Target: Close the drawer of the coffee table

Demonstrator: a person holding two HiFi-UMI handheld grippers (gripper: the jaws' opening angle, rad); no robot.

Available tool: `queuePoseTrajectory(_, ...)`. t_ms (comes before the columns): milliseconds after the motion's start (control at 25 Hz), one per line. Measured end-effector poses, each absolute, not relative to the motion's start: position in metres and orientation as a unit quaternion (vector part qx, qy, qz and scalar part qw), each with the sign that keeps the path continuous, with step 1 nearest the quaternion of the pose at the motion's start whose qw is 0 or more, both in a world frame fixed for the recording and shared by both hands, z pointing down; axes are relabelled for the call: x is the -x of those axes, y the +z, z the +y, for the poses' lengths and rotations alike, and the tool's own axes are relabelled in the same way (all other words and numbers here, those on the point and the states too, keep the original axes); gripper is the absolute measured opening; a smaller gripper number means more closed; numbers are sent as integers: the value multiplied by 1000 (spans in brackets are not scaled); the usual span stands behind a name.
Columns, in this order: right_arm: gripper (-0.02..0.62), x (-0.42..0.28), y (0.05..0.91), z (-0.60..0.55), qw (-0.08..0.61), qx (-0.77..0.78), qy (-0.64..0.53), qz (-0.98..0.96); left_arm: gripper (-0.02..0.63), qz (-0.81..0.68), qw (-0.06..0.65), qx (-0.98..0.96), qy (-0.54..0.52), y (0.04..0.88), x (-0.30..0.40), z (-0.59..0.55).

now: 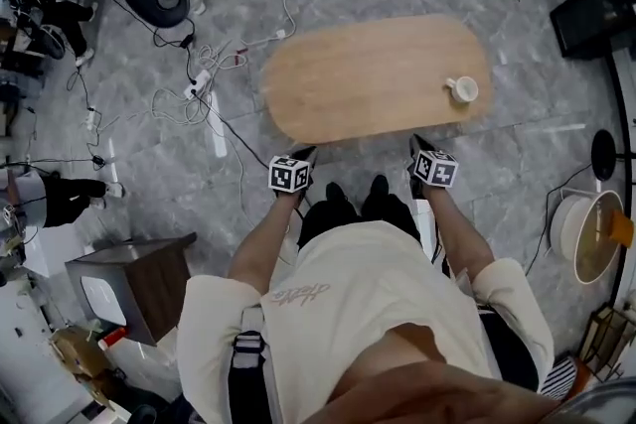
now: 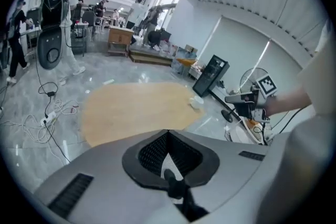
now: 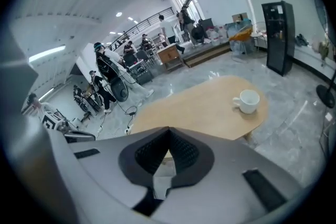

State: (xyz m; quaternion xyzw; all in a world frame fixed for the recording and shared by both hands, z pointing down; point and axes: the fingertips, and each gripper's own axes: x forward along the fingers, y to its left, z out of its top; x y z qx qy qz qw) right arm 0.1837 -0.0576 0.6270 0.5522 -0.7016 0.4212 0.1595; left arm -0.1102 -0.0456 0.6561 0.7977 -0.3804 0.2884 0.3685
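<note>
We hold the left gripper (image 1: 304, 156) and right gripper (image 1: 419, 147) at mid-frame, jaws together on nothing, just beside the near edge of the coffee table (image 1: 368, 74). We cannot see its drawer.

Bright, even light; fisheye-warped edges

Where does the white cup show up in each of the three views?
Head view: white cup near the right end of the coffee table.
Left gripper view: cup small, at the table's right edge, right of centre.
Right gripper view: cup right of centre, on the table's right end.
Shared landmark: the oval wooden coffee table.
</note>
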Motion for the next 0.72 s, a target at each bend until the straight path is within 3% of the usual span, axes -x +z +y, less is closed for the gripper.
queuePoseTrajectory(360, -6, -154, 498, -88, 91, -548, 327, -765, 5, -455, 246, -837, 178, 499, 145, -109)
queuePoseTrajectory(720, -6, -94, 361, -101, 113, -444, 163, -874, 5, -426, 105, -888, 135, 358, 112, -111)
